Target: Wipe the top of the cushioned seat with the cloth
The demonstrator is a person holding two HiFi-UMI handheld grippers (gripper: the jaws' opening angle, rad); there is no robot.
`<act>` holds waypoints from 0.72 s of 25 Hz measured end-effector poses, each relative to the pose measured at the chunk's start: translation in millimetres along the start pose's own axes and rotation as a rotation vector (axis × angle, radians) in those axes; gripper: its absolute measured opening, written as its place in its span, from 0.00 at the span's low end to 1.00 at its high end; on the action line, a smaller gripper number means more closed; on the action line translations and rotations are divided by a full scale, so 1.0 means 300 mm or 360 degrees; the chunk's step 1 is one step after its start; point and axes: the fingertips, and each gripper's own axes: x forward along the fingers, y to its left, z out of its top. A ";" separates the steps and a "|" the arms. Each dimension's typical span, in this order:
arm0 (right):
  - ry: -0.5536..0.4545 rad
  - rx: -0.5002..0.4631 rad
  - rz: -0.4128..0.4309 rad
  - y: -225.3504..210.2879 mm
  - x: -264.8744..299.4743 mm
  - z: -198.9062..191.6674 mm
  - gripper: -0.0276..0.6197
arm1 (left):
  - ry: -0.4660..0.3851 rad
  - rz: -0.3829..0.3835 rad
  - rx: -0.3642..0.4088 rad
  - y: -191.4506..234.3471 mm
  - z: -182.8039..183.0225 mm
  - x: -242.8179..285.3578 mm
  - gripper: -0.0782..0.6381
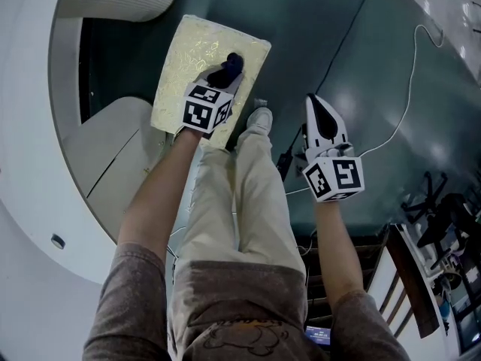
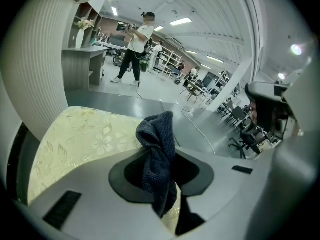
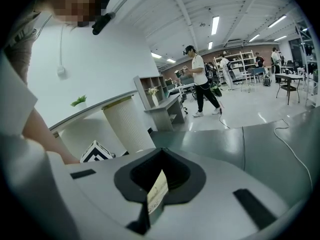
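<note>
Your left gripper (image 1: 223, 76) clamped on the dark cloth (image 2: 157, 151), over the yellow seat (image 1: 186, 59) at 11 o'clock, your right gripper (image 1: 322, 113) at 3 o'clock, jaws together.

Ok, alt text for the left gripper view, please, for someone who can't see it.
The left gripper is shut on a dark blue knitted cloth over a pale yellow floral cushioned seat. Grey floor stretches beyond.
</note>
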 end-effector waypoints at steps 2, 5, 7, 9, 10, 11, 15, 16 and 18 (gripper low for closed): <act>-0.0006 0.0004 -0.0007 -0.006 -0.007 -0.003 0.05 | 0.0007 -0.0027 0.0003 -0.035 -0.010 0.019 0.25; -0.0011 0.0007 -0.0019 -0.022 -0.016 -0.005 0.05 | 0.0017 -0.0063 -0.0015 -0.083 -0.016 0.047 0.25; -0.0018 0.0007 -0.0027 -0.037 -0.022 -0.004 0.05 | 0.0029 -0.0100 -0.0012 -0.119 -0.018 0.066 0.25; -0.0018 0.0009 -0.0040 -0.048 -0.028 -0.003 0.05 | 0.0047 -0.0148 0.0000 -0.158 -0.025 0.082 0.25; -0.0018 0.0008 -0.0044 -0.052 -0.032 -0.003 0.05 | 0.0057 -0.0170 0.0002 -0.177 -0.029 0.087 0.25; -0.0017 0.0007 -0.0048 -0.056 -0.035 -0.004 0.05 | 0.0065 -0.0190 0.0001 -0.195 -0.031 0.091 0.25; -0.0013 0.0008 -0.0061 -0.064 -0.047 -0.011 0.05 | 0.0065 -0.0268 0.0000 -0.266 -0.018 0.087 0.25; -0.0012 0.0010 -0.0064 -0.064 -0.049 -0.013 0.05 | 0.0057 -0.0283 -0.0006 -0.279 -0.011 0.081 0.25; -0.0009 0.0013 -0.0067 -0.059 -0.049 -0.014 0.05 | 0.0040 -0.0303 -0.0010 -0.294 0.003 0.067 0.25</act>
